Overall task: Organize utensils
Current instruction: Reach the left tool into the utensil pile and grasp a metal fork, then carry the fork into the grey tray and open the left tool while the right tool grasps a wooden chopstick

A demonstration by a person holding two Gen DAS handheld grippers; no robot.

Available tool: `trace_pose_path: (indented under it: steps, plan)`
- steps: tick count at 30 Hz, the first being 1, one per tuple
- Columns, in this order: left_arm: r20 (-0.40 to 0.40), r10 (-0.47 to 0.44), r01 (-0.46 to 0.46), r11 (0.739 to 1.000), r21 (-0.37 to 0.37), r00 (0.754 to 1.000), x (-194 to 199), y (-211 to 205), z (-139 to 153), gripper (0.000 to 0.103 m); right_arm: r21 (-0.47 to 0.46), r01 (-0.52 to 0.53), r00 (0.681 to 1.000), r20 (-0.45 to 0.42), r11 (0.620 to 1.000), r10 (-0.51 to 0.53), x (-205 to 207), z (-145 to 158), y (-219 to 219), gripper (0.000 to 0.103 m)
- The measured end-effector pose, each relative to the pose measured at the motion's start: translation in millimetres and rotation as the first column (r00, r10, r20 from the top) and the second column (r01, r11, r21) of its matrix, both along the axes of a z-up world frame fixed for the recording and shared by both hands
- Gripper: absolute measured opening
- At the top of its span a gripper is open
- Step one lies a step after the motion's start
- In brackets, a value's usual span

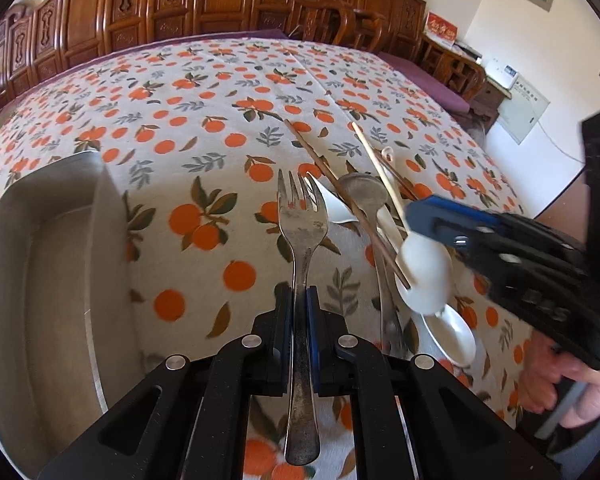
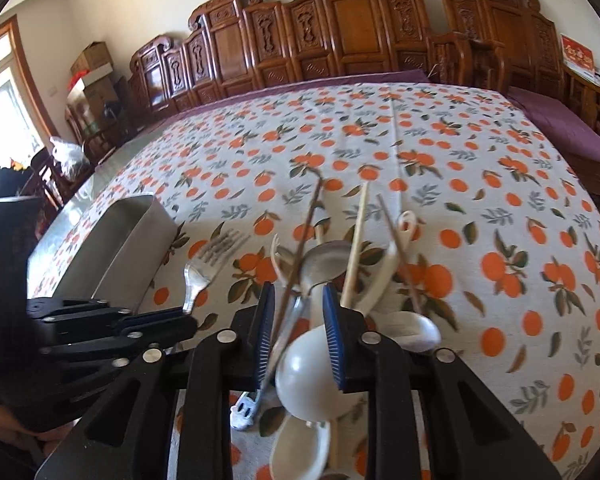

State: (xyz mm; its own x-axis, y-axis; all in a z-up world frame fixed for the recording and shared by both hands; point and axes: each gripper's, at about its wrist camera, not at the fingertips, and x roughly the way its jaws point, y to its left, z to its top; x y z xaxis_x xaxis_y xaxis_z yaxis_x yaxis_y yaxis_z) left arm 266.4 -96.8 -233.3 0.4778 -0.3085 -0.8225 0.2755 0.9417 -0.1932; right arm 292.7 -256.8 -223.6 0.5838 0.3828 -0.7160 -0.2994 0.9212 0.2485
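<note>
Clamping a worn steel fork by its handle, left gripper closed tight, right gripper part-open astride a white ceramic spoon, pads' contact unclear, metal tray left of jaws

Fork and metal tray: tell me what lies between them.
Only bare orange-print tablecloth lies between the fork, clamped in the left tongs, and the metal tray; the left wrist view shows it.

Right gripper over a utensil heap on the tabletop
A white spoon sits between its parted jaws; left gripper clamps a fork; metal tray at left.
</note>
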Motion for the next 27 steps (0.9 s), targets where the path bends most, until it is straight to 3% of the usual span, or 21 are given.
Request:
trace_pose_path:
  steps: [6, 12, 16, 20, 27]
  plan:
    - [0.038, 0.000, 0.002, 0.998, -0.056, 0.999, -13, 13, 19, 0.006, -0.057, -0.034, 0.999, 0.006, 0.998, 0.035, -2, -8, 19, 0.026]
    - [0.084, -0.009, 0.014, 0.998, -0.053, 0.996, -19, 16, 35, 0.006, -0.145, -0.060, 0.998, -0.006, 0.988, 0.059, 0, -19, 36, 0.022]
    - [0.101, -0.003, 0.010, 0.998, -0.067, 0.995, -21, 21, 43, 0.006, -0.201, -0.059, 0.998, 0.000, 0.978, 0.060, -2, -23, 45, 0.014]
    - [0.121, 0.003, 0.007, 0.996, -0.084, 0.993, -22, 27, 51, 0.006, -0.210, -0.031, 0.999, 0.009, 0.977, 0.034, -2, -21, 39, 0.006]
    - [0.152, 0.035, -0.022, 0.996, -0.086, 0.988, -26, 41, 65, 0.006, -0.179, 0.014, 0.999, 0.040, 0.984, -0.007, -6, -10, 23, 0.006]
